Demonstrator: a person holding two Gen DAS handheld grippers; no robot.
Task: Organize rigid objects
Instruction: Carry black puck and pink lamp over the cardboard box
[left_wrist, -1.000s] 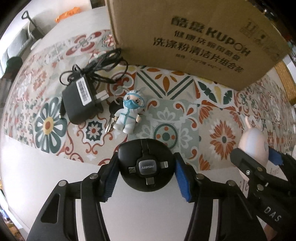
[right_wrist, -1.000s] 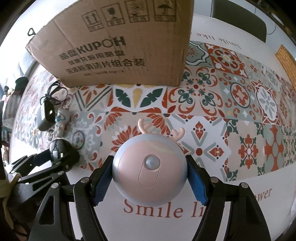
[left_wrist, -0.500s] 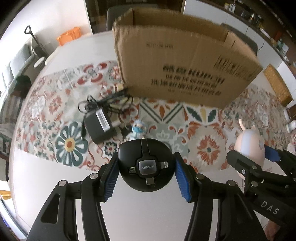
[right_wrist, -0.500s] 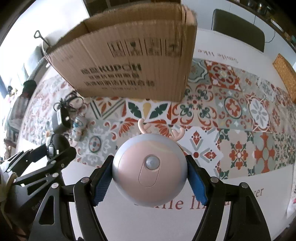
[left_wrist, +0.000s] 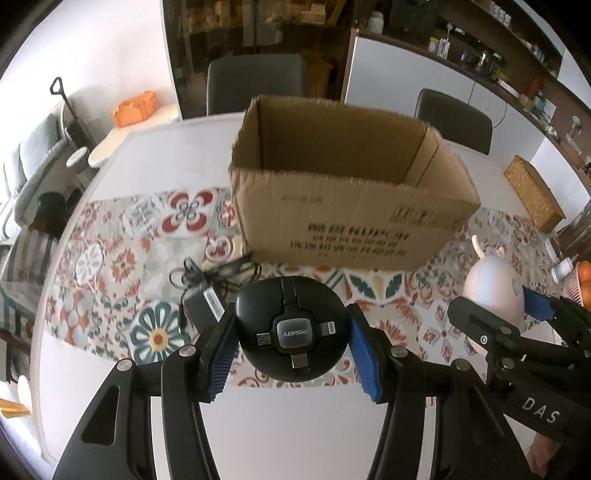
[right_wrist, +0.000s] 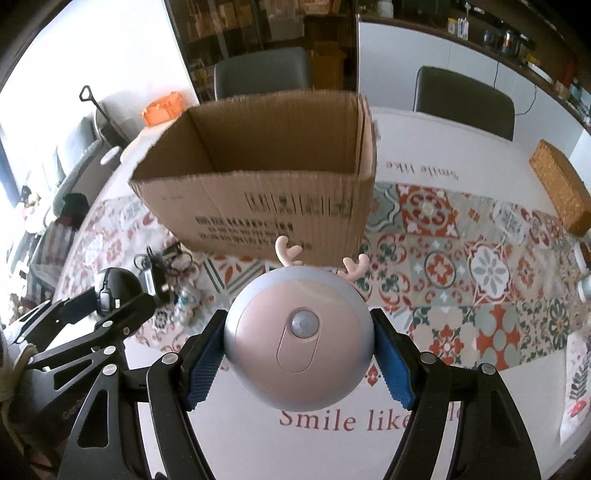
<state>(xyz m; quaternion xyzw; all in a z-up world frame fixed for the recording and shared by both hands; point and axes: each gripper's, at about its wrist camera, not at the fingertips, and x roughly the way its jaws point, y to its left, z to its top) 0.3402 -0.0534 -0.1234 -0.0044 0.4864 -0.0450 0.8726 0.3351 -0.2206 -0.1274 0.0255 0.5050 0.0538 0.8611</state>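
Left tool (left_wrist: 293, 338) clamps black round cable hub (left_wrist: 291, 328) (label "PISEN"); right tool (right_wrist: 297, 349) clamps pink antlered sensor light (right_wrist: 298, 341). Both above tabletop (right_wrist: 424, 439) printed "Smile like", before open cardboard box (left_wrist: 351, 206).

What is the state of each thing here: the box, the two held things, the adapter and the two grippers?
Cardboard box: open at the top, upright on the table.
Black round cable hub: held off the table.
Pink antlered light: held off the table.
Black power adapter: lying on the mat, cord tangled.
Left gripper: closed on the hub.
Right gripper: closed on the light.
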